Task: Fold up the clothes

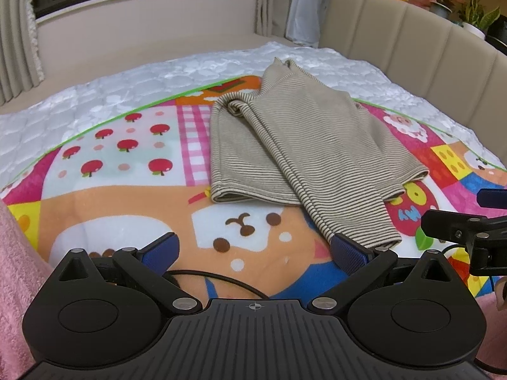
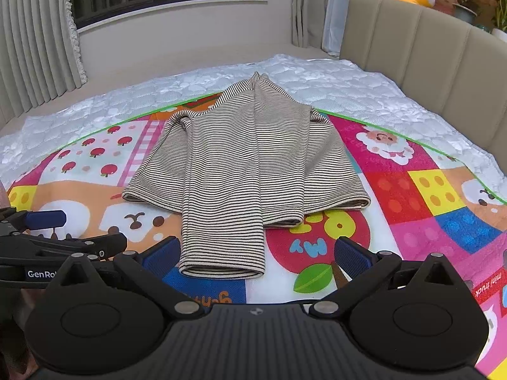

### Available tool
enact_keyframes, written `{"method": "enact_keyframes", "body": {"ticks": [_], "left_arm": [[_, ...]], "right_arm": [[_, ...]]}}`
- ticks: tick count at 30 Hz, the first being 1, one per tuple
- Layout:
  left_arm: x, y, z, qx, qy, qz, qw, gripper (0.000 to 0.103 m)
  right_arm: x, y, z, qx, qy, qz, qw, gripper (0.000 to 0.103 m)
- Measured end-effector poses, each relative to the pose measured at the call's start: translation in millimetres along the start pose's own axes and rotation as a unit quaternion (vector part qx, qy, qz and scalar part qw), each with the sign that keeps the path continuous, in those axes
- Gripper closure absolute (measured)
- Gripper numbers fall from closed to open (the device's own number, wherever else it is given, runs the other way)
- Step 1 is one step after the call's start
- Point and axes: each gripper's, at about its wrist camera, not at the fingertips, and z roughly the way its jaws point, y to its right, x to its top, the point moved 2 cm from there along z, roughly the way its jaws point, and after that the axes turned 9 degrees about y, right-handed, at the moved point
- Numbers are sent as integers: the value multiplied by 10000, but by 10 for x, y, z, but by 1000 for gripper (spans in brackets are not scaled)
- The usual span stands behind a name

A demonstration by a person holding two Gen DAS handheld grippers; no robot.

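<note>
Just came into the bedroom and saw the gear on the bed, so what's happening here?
A person is folding clothes with a handheld gripper in each hand. A striped top lies on a colourful cartoon blanket on the bed, its sleeves already folded in over the body. Both the left gripper and the right gripper are open and hold nothing, at the garment's near end where a sleeve cuff points toward them.

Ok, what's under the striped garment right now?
The striped garment lies on the cartoon play mat, its far tip on the white quilted mattress cover. Whatever sits beneath its folded layers is covered.
</note>
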Motion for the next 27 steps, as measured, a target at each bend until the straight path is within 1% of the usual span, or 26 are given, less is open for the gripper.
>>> {"method": "enact_keyframes", "body": {"ticks": [27], "left_arm": [[-9,18,-4,1,-15,0,10000,0]], "right_arm": [[-4,-22,1,-6,-19,-5,10000,0]]}}
